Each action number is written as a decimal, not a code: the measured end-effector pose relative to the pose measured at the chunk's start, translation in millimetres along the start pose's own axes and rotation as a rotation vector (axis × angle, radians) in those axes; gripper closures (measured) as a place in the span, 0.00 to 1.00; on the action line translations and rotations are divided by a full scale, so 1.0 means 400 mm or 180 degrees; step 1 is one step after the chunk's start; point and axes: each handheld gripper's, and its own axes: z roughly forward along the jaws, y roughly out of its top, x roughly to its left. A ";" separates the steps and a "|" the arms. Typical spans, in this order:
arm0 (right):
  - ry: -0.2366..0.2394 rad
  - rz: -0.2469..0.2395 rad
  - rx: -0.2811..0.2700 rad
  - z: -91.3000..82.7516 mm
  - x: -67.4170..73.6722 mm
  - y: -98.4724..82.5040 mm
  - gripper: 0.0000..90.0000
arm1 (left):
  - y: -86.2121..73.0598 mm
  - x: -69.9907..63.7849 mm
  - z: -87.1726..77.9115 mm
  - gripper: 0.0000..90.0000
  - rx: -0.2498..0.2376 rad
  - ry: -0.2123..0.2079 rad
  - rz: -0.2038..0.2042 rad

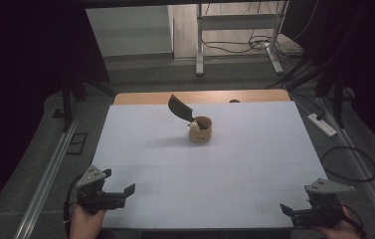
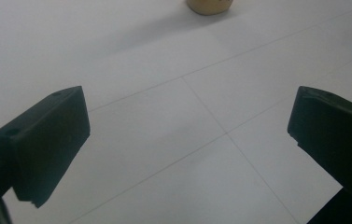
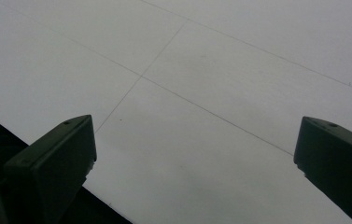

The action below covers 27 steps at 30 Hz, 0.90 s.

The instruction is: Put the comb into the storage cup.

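While a small round brown container (image 1: 200,130) is sitting upright near the middle of the white table (image 1: 140,149), toward its far half, something dark and flat like a spatula blade (image 1: 179,108) is sticking out of it, leaning up and away to the left, and a small pale lump (image 1: 194,125) is resting at its rim; I cannot tell what that lump is. Faint thin lines are crossing the tabletop, dividing it into panels. I am holding my left gripper (image 1: 120,185) at the near left corner of the table, well apart from the container, with its jaws standing wide apart and gripping nothing. In the left gripper view, my left gripper (image 2: 187,144) is framing bare white surface between its black jaws, and the base of the container (image 2: 209,5) is just peeking in at the top edge. I am holding my right gripper (image 1: 290,211) at the near right corner, just as far from the container, its jaws also spread wide with nothing between them. In the right gripper view, my right gripper (image 3: 194,154) is hanging over the table's near edge, with the white top stretching ahead and darkness lying below the edge at the lower left. Beyond the table, a metal frame (image 1: 237,30) and loose cables (image 1: 254,44) are lying on the floor, and a white power strip (image 1: 323,124) is lying to the right.
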 end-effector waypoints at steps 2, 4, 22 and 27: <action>0.0001 0.0001 0.0002 0.000 0.000 0.000 0.00 | -0.004 0.001 -0.003 0.00 0.0015 -0.0001 -0.0013; -0.0001 0.0000 0.0001 0.000 0.000 0.000 0.00 | -0.010 0.002 -0.008 0.00 0.0025 0.0001 -0.0030; -0.0009 0.0008 0.0009 0.001 0.000 0.000 0.00 | -0.046 -0.002 -0.037 0.00 0.0072 0.0079 -0.0093; -0.0014 0.0008 0.0005 0.000 0.000 0.000 0.00 | -0.051 -0.006 -0.041 0.00 0.0103 0.0131 -0.0072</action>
